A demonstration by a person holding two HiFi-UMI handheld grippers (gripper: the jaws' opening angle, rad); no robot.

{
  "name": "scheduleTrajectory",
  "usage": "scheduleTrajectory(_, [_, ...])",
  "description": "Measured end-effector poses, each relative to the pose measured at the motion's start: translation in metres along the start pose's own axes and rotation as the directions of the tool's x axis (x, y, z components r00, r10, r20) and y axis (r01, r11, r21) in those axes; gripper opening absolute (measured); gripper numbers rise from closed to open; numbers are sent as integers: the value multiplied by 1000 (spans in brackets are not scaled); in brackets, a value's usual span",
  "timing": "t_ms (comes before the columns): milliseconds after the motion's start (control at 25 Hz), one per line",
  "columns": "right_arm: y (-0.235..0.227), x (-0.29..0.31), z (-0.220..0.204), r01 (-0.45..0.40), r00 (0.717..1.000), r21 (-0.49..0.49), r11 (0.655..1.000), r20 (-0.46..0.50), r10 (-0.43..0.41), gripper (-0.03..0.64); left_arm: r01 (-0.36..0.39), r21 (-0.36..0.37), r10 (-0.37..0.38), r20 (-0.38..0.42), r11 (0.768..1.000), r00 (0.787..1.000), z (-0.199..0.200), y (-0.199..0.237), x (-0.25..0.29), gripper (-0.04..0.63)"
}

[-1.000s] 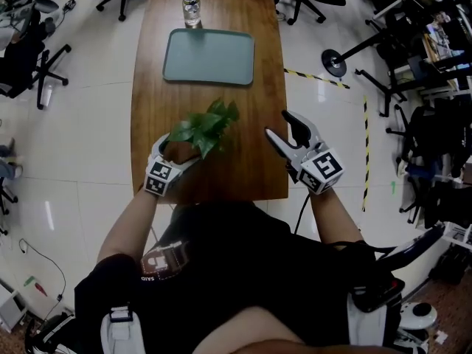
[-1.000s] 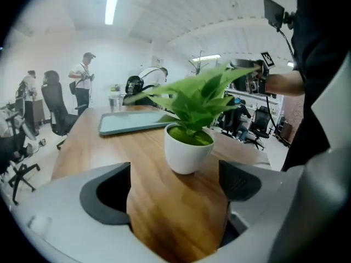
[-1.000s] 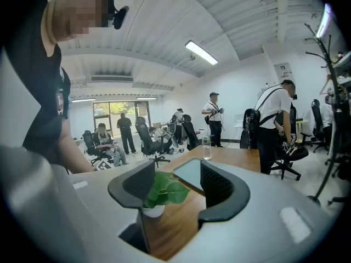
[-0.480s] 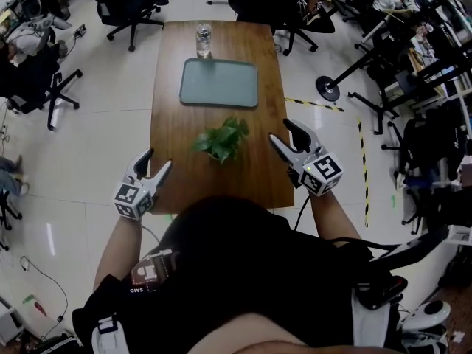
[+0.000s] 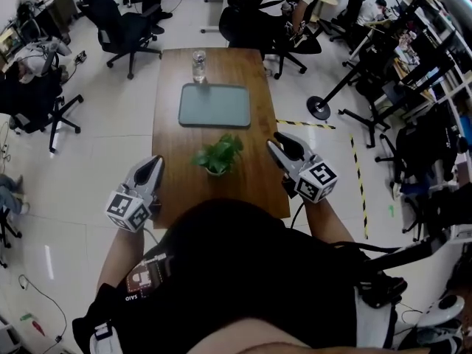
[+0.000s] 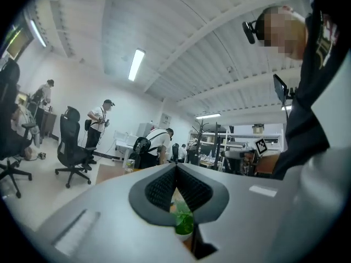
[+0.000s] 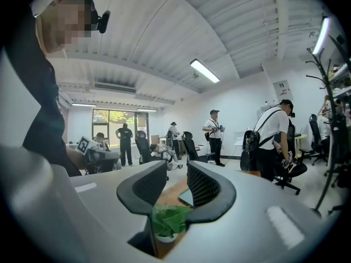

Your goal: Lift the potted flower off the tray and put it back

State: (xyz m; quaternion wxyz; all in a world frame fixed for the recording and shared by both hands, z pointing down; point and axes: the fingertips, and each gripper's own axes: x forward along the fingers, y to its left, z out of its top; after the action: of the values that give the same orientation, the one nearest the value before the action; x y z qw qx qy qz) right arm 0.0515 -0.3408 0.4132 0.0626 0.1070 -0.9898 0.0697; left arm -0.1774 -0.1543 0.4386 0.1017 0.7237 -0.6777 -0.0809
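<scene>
Your left tool (image 5: 153, 164) hovers level, shut and empty. Your right tool (image 5: 279, 141), also level, has just been closing and is half-open on nothing. One potted flower (image 5: 217, 155), one tray (image 5: 214, 105).

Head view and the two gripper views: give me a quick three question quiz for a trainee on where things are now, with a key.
1. True or false: the potted flower stands on the tray.
2. Which gripper's jaws are together? A: left gripper. B: right gripper. C: both.
3. Fill in: beyond the tray stands a clear ____.
Key: 1 false, it stands on the table, nearer the person. 2 A; both have just been closing on nothing, the right's jaws stand apart. 3 glass.
</scene>
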Motion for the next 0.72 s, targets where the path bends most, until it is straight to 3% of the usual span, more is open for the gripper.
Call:
scheduleTrajectory(280, [-1,-12,1,-25,999,-4,1000,24,25,106,13,-72,-8,64,997,998,14,-13,15,-2])
scheduleTrajectory(480, [-4,-20,4,-31,999,-10,999,32,31,106,10,-54,-8,47,999,999,13,-21,19,-2])
scheduleTrajectory(720, [-7,-17,3,-37,999,-8,999,31,38,106,-14,-58,19,84,998,996,19,-15,14,0])
